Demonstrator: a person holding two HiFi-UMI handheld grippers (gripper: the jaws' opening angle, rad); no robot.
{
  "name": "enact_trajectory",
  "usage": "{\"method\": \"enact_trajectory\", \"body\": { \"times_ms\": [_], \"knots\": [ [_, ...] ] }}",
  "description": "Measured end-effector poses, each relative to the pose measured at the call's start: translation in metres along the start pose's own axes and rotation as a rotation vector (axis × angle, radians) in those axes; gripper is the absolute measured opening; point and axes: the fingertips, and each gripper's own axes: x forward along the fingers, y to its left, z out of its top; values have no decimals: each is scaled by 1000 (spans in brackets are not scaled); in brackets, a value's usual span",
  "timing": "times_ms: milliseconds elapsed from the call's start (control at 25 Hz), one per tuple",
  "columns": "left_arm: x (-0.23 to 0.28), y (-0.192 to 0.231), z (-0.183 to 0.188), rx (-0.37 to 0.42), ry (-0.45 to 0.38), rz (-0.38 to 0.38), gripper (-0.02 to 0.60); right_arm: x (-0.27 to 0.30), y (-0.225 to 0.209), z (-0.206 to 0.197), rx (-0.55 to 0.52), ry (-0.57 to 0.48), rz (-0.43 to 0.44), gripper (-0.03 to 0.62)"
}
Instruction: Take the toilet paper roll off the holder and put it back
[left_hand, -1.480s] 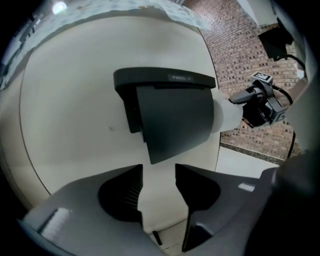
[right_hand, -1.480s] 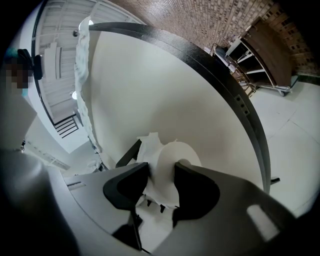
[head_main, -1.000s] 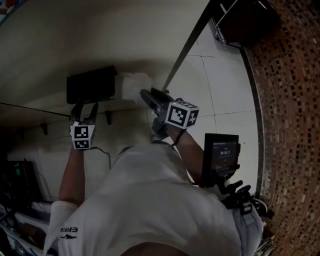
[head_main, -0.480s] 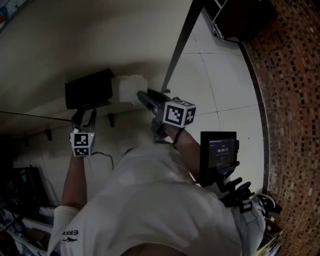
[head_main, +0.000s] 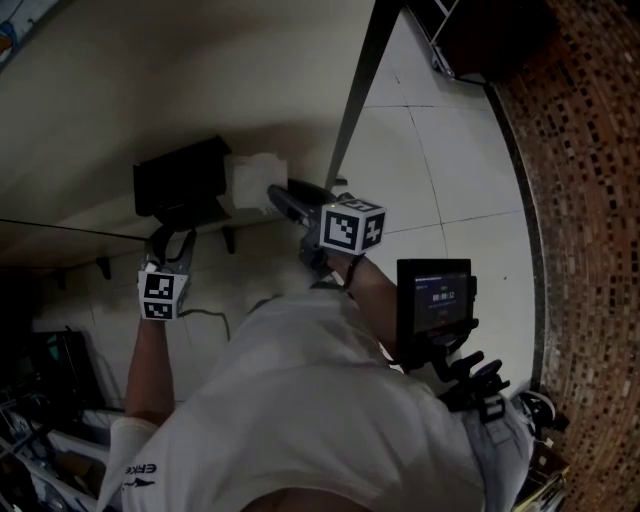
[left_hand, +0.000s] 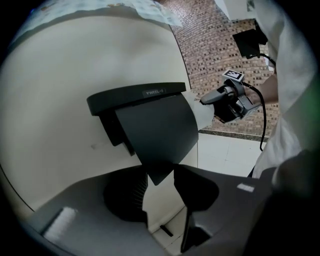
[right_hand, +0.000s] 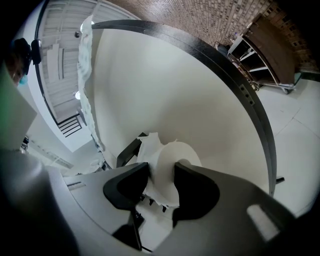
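Observation:
A black holder (head_main: 180, 180) is fixed to the cream wall, with the white toilet paper roll (head_main: 250, 178) at its right end. My right gripper (head_main: 275, 195) is shut on the roll (right_hand: 167, 155), whose wall sits between the two fingers. My left gripper (head_main: 172, 235) is just under the holder. In the left gripper view the lower corner of the holder's dark flap (left_hand: 157, 135) lies between the jaws and meets both fingers. Those jaws have just been closing, then eased slightly wider around that corner. My right gripper (left_hand: 220, 97) also shows there beside the roll.
A black slanted post (head_main: 360, 90) runs up the wall right of the roll. Small hooks (head_main: 228, 240) stick out of the wall below the holder. A lit screen on a stand (head_main: 435, 305) is at my right hip. A brick wall (head_main: 580, 200) borders the tiled floor (head_main: 450, 180).
The left gripper's fingers have drawn closer together under the holder and shifted slightly. The right gripper keeps its grip on the roll in the same place.

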Motion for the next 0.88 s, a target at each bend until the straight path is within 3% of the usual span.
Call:
{"method": "enact_trajectory", "body": {
  "times_ms": [600, 880],
  "knots": [
    [-18, -11, -4, -38, 67, -151, 169, 24, 12, -8, -68, 38, 47, 181],
    [-22, -17, 4, -33, 67, -173, 169, 32, 23, -11, -109, 60, 66, 181]
  ]
}}
